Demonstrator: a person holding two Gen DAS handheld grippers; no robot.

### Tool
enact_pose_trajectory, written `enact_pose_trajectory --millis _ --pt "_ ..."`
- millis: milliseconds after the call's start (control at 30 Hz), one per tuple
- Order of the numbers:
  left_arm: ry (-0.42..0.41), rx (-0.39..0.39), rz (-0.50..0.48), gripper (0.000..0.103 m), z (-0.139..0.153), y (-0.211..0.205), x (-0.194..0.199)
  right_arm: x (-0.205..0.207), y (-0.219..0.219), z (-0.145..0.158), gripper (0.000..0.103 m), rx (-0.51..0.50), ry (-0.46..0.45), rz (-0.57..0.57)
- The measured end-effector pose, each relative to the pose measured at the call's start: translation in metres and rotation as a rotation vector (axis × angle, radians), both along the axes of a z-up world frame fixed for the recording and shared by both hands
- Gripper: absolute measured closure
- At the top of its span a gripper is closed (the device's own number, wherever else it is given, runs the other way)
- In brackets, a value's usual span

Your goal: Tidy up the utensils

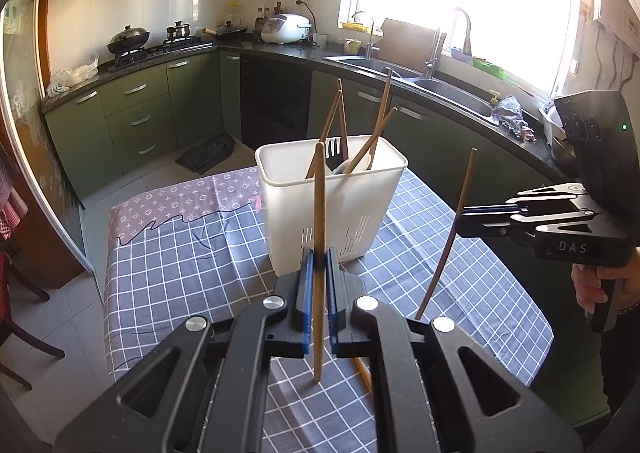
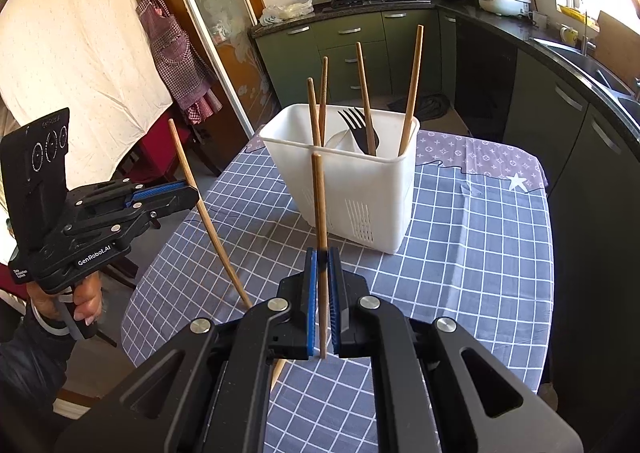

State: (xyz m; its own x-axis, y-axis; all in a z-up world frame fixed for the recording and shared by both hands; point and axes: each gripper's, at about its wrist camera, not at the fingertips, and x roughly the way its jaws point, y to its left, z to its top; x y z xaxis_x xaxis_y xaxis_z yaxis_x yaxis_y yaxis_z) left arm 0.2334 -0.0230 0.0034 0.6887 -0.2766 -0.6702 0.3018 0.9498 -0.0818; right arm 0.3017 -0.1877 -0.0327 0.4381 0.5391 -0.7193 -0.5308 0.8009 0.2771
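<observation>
A white utensil holder point(image 1: 332, 209) stands on the checked tablecloth, also in the right wrist view point(image 2: 360, 189). It holds several wooden chopsticks point(image 2: 412, 89), a black fork point(image 2: 358, 125) and a white spoon point(image 2: 336, 139). My left gripper point(image 1: 319, 257) is shut on one upright wooden chopstick point(image 1: 319, 213), in front of the holder. My right gripper point(image 2: 322, 257) is shut on another upright chopstick point(image 2: 319, 205), also just short of the holder. Each gripper shows in the other's view, the right one point(image 1: 460, 213) and the left one point(image 2: 194, 189), each with its chopstick.
The table point(image 1: 180, 265) is covered by a grey-blue checked cloth with a mauve patterned strip point(image 1: 192, 197) at the far end. Another chopstick point(image 1: 364, 373) lies on the cloth under my left gripper. Green kitchen cabinets point(image 1: 140, 117) and a sink counter point(image 1: 440, 89) stand behind. Chairs point(image 1: 24, 293) are at the left.
</observation>
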Motion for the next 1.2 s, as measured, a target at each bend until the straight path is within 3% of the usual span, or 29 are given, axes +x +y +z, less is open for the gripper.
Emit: enact_pose_trajectory --millis 400,633,867,1200 --pt "-0.007 0.020 0.001 0.097 0.005 -0.006 0.018 0.010 0.003 0.015 0.097 0.000 -0.040 0.006" --pt "-0.039 0.027 -0.008 0.097 0.024 -0.010 0.017 0.006 0.000 0.032 0.097 0.007 -0.063 0.021" --pt "-0.083 0.020 -0.034 0.097 0.064 -0.016 0.011 0.003 -0.006 0.065 0.097 0.051 -0.090 0.040" --pt "-0.228 -0.030 -0.032 0.097 0.145 -0.017 0.012 0.009 -0.032 0.149 0.097 0.152 -0.211 0.005"
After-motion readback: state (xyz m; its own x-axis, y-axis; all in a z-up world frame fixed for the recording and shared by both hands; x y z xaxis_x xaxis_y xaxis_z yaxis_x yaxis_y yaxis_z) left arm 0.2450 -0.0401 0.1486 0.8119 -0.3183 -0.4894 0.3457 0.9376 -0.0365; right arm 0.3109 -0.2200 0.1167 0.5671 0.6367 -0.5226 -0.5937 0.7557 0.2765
